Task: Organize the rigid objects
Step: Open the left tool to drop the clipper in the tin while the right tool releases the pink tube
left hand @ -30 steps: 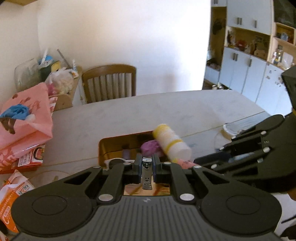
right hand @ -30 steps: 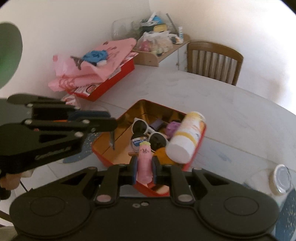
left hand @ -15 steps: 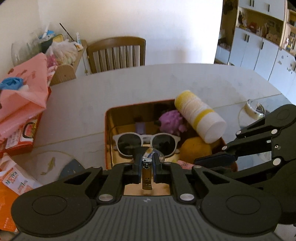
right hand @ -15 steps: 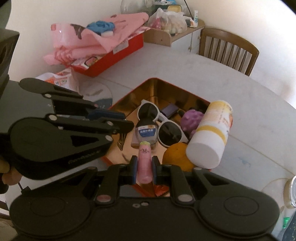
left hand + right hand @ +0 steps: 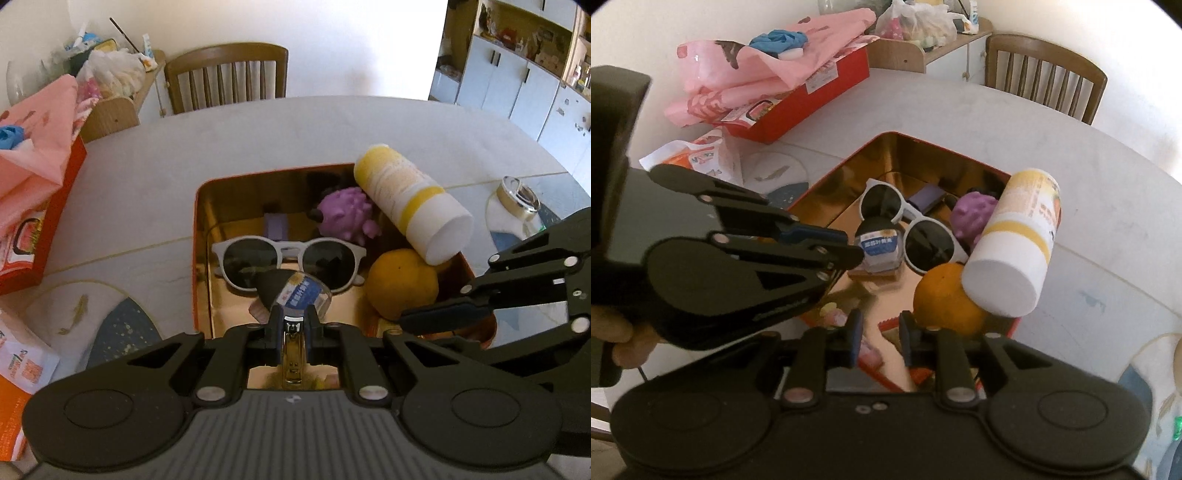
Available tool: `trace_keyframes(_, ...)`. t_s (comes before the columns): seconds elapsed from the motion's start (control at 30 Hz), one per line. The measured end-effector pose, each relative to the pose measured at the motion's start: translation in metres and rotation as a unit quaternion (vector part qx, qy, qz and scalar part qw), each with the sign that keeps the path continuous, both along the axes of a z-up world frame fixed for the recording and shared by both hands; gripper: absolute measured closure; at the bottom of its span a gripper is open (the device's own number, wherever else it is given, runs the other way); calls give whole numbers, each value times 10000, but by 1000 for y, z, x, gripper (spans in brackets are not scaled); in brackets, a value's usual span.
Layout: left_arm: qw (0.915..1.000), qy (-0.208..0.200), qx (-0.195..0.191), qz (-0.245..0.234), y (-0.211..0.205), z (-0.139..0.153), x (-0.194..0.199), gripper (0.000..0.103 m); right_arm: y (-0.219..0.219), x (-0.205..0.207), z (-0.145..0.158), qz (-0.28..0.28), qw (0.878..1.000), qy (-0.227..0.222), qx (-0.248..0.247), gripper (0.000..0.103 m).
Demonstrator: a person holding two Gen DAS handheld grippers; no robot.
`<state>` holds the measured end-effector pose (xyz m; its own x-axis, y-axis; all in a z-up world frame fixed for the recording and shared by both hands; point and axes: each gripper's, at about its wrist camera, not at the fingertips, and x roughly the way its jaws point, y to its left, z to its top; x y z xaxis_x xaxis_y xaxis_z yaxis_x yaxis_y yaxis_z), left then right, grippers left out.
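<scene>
Pink tube out of right gripper.

not much is legible. small jar lying in the tin has a blue label with white chinese characters, too blurred to read in either view. snack packet at the left table edge shows a large "7" in blue plus smaller print i can't make out. red box has white price-tag style stickers, text unreadable. yellow-and-white bottle carries fine print down its side, not resolvable. left gripper body has embossed lettering, unreadable.
</scene>
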<state>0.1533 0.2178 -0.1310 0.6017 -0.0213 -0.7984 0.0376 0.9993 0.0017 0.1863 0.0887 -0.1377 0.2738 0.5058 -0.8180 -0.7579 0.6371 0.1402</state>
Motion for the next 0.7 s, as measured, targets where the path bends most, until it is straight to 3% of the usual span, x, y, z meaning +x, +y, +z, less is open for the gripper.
trace_keyframes(0.47, 9998, -128, -164, 74, -8, 11, -14, 90, -28, -7, 20, -97, 9988, 71, 464, 75)
trace_keyframes(0.7, 9990, -354, -238, 162, -18, 28, -26, 78, -53, -13, 36, -192, 9972, -25, 719, 68)
